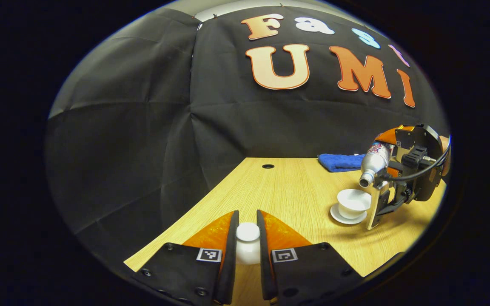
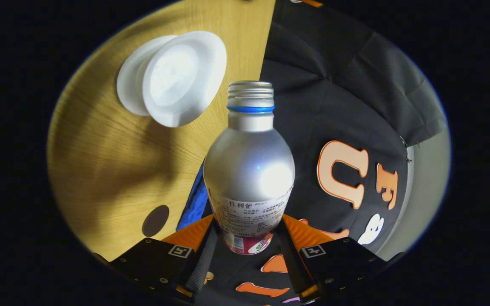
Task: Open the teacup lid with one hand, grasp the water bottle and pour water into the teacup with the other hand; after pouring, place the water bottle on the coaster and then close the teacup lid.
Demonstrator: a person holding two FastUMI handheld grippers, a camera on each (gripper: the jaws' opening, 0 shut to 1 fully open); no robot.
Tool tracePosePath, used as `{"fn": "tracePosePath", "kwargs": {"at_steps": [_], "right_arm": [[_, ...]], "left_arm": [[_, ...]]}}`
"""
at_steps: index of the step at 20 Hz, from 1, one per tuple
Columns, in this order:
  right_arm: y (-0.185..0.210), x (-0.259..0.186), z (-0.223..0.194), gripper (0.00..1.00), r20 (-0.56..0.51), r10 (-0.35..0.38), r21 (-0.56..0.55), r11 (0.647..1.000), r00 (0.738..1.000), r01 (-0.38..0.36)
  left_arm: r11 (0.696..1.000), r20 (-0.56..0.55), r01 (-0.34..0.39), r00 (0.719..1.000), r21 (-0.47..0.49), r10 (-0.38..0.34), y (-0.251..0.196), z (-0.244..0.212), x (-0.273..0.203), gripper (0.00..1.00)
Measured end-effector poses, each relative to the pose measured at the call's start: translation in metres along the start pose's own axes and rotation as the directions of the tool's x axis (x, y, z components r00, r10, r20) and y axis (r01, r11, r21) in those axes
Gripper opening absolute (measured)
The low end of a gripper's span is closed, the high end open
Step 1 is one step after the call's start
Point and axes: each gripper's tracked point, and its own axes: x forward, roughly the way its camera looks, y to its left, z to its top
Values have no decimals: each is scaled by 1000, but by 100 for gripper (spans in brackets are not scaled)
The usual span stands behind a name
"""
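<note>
The right tool (image 2: 248, 250) gripped the tilted bottle (image 2: 248, 170) above the teacup (image 1: 353, 203) — best pour slowly, mouth centred; the left tool (image 1: 247, 250) pinched the lid (image 1: 247, 243).

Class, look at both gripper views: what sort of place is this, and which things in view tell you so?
Probably a staged recording booth, not a real kitchen: black cloth wall hangs behind a bare wooden table, where a teacup sits on its saucer while handheld grippers hold the lid and water bottle.
</note>
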Motion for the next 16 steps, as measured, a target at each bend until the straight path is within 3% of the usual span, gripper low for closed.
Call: {"fn": "tracePosePath", "kwargs": {"at_steps": [4, 6, 9, 16], "right_arm": [[11, -2, -1, 78, 5, 61, 135, 989, 998, -61], [20, -5, -2, 78, 19, 116, 264, 957, 993, -117], [23, -9, -6, 78, 51, 172, 461, 870, 984, -175], [26, -6, -46, 78, 76, 208, 760, 621, 975, -191]], "left_arm": [[1000, 14, 13, 1000, -12, -13, -7, 8, -2, 29], [1000, 19, 23, 1000, -11, -23, -13, 11, -1, 29], [999, 19, 48, 999, 18, -49, -26, 14, 3, 29], [993, 54, 117, 992, 29, -118, -70, 43, 11, 29]]}}
